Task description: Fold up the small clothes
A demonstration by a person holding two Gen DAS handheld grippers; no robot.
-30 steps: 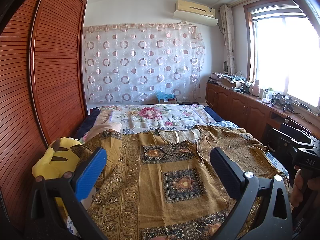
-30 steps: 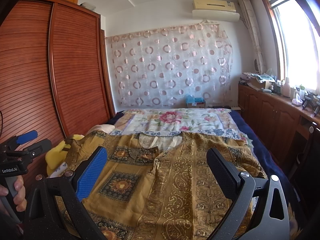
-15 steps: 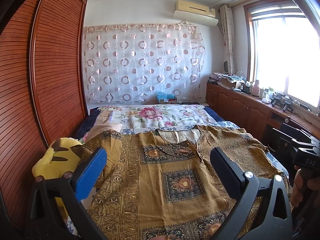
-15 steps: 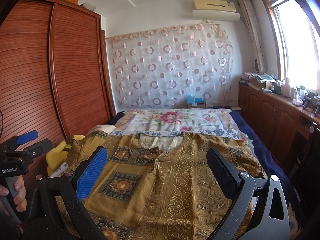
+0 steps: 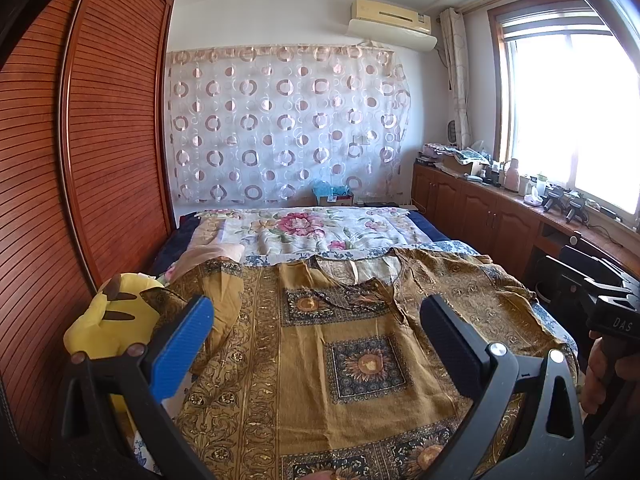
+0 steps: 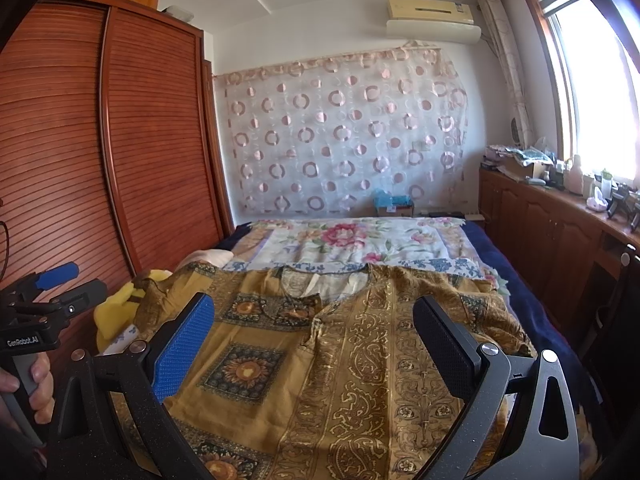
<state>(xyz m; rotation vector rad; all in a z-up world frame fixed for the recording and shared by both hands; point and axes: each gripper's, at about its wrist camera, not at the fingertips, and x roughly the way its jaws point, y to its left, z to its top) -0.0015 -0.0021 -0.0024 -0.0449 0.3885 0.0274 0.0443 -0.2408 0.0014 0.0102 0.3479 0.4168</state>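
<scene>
Both tools, left tool point(image 5: 316, 344) and right tool point(image 6: 312, 344), hover wide open and empty above the mustard patterned cotton tunic point(image 5: 340, 360), spread flat, unfolded.

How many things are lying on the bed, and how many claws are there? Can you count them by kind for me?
Yellow plush toys: 1, the plush toy at the bed's left edge
Brown patterned tops: 1, the patterned top spread flat
Flowery bedcovers: 1, the bedcover
Claws: 2, the left claw and the right claw, both open and empty
Total: 5
</scene>
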